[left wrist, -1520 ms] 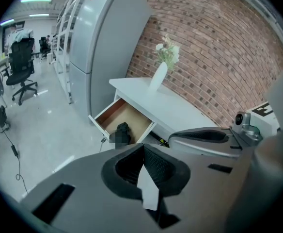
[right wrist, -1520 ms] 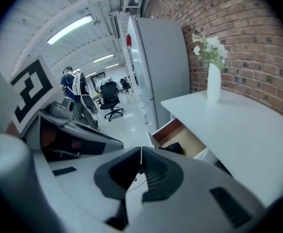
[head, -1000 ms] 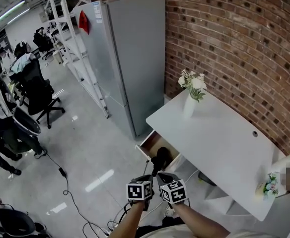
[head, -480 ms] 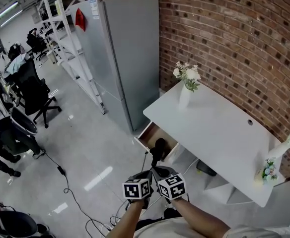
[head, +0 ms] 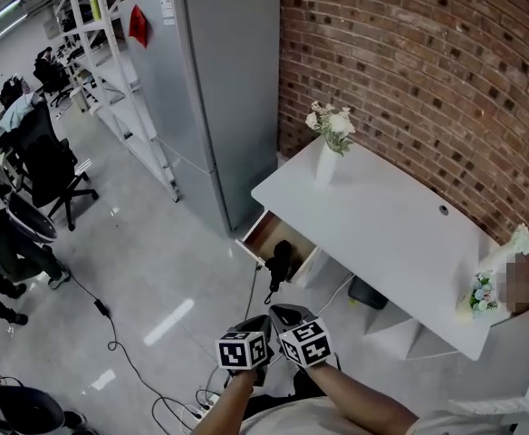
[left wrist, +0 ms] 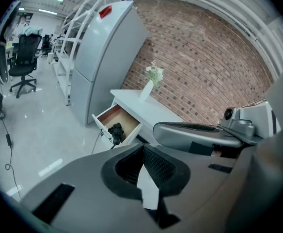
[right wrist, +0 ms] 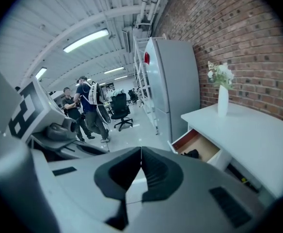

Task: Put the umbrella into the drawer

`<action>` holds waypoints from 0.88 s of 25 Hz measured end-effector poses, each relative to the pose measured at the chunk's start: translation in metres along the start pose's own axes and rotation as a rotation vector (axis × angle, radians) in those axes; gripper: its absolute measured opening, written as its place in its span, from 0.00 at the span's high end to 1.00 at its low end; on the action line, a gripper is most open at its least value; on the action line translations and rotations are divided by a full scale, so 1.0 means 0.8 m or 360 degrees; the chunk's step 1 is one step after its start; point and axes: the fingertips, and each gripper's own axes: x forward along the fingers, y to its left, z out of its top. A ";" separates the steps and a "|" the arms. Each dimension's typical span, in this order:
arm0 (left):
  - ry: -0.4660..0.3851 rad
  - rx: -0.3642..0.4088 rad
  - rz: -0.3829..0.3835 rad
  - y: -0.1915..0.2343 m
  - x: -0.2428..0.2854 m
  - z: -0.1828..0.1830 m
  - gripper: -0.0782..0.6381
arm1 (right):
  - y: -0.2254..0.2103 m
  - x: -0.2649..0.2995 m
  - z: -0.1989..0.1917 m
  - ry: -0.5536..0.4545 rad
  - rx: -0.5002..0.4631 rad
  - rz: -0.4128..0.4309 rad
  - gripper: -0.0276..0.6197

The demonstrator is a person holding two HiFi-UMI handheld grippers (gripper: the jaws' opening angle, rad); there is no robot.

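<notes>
The black folded umbrella [head: 279, 259] lies in the open wooden drawer [head: 263, 232] under the white desk's left end, one end poking over the drawer's front. Both grippers hang side by side low in the head view, well short of the drawer. My left gripper [head: 261, 323] is shut and holds nothing. My right gripper [head: 283, 314] is shut and empty as well. The left gripper view has its jaws [left wrist: 142, 147] pressed together, with the drawer [left wrist: 107, 118] and umbrella [left wrist: 116, 131] far beyond. In the right gripper view the shut jaws [right wrist: 141, 152] point toward the drawer [right wrist: 199, 146] and umbrella [right wrist: 192, 154].
The white desk [head: 387, 238] stands against the brick wall, with a vase of flowers [head: 327, 148] at its left end and more flowers [head: 482, 288] at its right. A grey fridge [head: 219, 89] stands left of it. Cables [head: 110, 333] trail over the floor; an office chair [head: 52, 166] and people [right wrist: 86, 108] are further off.
Both grippers have drawn back from the drawer, still shut. The umbrella stays in the open drawer, now farther from the jaws.
</notes>
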 end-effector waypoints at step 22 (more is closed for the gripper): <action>0.0100 -0.0024 0.0023 0.043 -0.062 -0.092 0.88 | 0.086 0.005 -0.067 0.0090 0.0054 0.0016 0.93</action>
